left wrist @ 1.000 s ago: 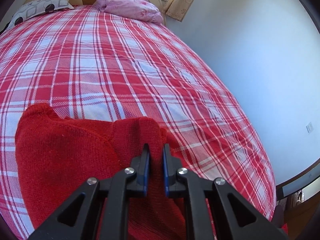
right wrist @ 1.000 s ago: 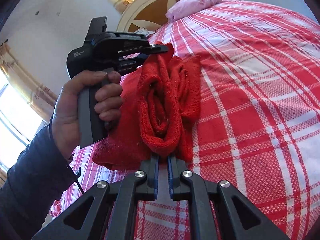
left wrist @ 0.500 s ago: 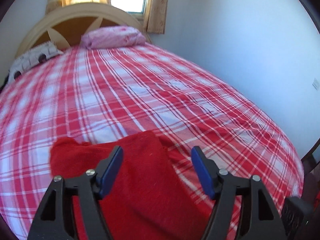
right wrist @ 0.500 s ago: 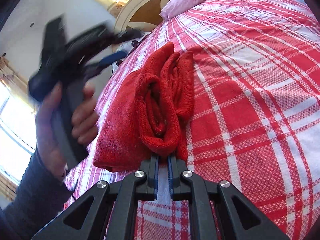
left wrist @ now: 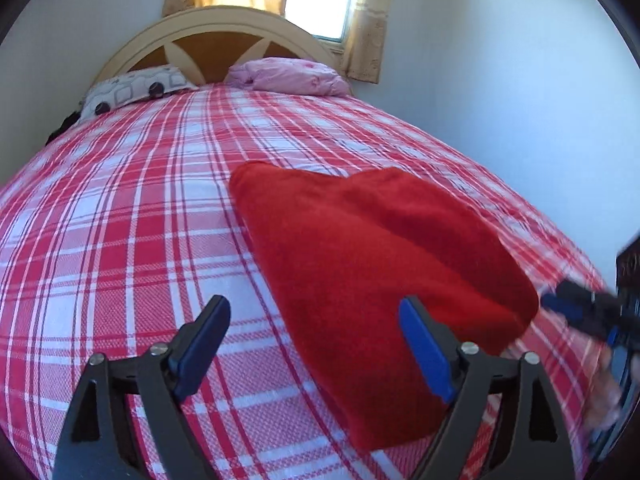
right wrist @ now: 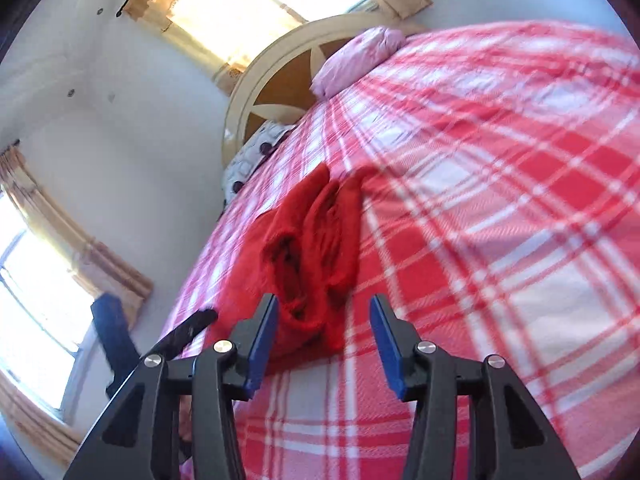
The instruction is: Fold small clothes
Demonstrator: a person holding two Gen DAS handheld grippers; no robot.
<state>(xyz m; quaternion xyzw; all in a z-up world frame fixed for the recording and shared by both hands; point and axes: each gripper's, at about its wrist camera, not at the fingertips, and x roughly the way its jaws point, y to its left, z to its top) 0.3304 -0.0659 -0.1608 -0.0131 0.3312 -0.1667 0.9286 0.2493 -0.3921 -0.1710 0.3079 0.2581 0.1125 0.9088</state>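
Now that the right gripper has let go like the left gripper, both with fingers spread wide and empty, the folded red knit garment lies free mid-frame on the plaid bedspread, so this fold looks finished.

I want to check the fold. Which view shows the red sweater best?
The left wrist view: the red sweater fills the middle, seen from above as a flat folded shape on the bed, fairly sharp. The right wrist view shows only its bunched open end, edge-on and motion-blurred, just beyond the open fingers.
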